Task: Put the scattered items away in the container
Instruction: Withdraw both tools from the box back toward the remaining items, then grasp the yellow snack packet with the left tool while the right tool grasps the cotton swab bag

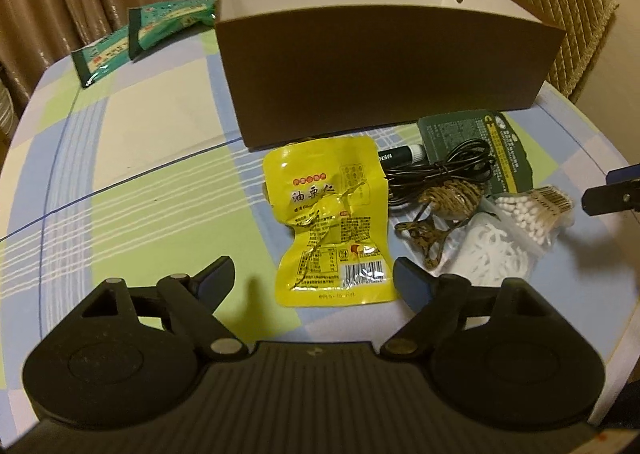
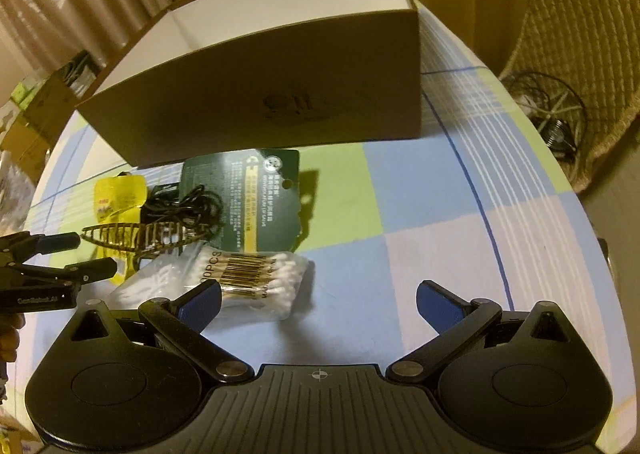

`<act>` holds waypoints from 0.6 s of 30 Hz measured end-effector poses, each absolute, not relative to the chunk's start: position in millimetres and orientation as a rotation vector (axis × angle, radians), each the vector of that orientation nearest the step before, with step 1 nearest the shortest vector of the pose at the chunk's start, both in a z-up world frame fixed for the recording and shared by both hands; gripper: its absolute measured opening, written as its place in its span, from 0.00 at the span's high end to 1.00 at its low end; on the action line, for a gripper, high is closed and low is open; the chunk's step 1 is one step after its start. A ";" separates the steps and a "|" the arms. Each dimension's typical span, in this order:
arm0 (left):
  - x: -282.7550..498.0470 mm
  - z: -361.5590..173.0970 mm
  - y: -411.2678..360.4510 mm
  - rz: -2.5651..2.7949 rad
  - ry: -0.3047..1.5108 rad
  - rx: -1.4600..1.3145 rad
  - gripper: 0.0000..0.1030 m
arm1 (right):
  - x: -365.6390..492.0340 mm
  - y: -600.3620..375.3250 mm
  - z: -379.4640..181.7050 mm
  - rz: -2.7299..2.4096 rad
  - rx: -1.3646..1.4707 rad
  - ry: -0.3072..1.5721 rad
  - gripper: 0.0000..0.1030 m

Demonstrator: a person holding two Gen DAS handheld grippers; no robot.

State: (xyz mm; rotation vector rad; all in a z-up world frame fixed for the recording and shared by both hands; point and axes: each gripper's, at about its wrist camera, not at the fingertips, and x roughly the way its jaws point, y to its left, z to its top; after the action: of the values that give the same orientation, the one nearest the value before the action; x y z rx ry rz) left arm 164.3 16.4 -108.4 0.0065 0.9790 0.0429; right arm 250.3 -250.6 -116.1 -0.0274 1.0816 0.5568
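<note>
A brown box with a white inside stands open-topped at the middle of the table, also in the right wrist view. In front of it lies a yellow snack packet. My left gripper is open, and the packet's lower end lies between its fingers without touching them. To the right are a black cable, a dark green card pack, a twine ball, a brown hair clip and a bag of cotton swabs. My right gripper is open, its left finger next to the swabs.
Two green packets lie at the far left of the checked tablecloth. A bag of white floss picks sits by the swabs. A quilted chair stands behind the box. Cardboard boxes stand beyond the table's left edge.
</note>
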 end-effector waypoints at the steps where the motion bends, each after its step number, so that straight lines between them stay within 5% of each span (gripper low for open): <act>1: 166.7 -110.4 17.2 0.037 0.981 0.000 0.21 | 250.3 -251.4 -116.4 0.546 -0.025 1.084 0.02; 13: 192.1 -130.4 19.9 0.036 0.985 -0.052 0.24 | 248.6 -258.0 -118.6 0.486 -0.009 1.097 0.02; 18: 192.0 -129.5 20.5 0.024 0.963 -0.040 0.35 | 247.2 -256.0 -116.6 0.518 0.008 1.082 0.02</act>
State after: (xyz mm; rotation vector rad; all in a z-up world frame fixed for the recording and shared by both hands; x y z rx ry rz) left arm 192.0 20.5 -129.5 -0.0404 0.9629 0.0241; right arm 247.2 -256.0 -116.6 0.0081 1.0817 0.5182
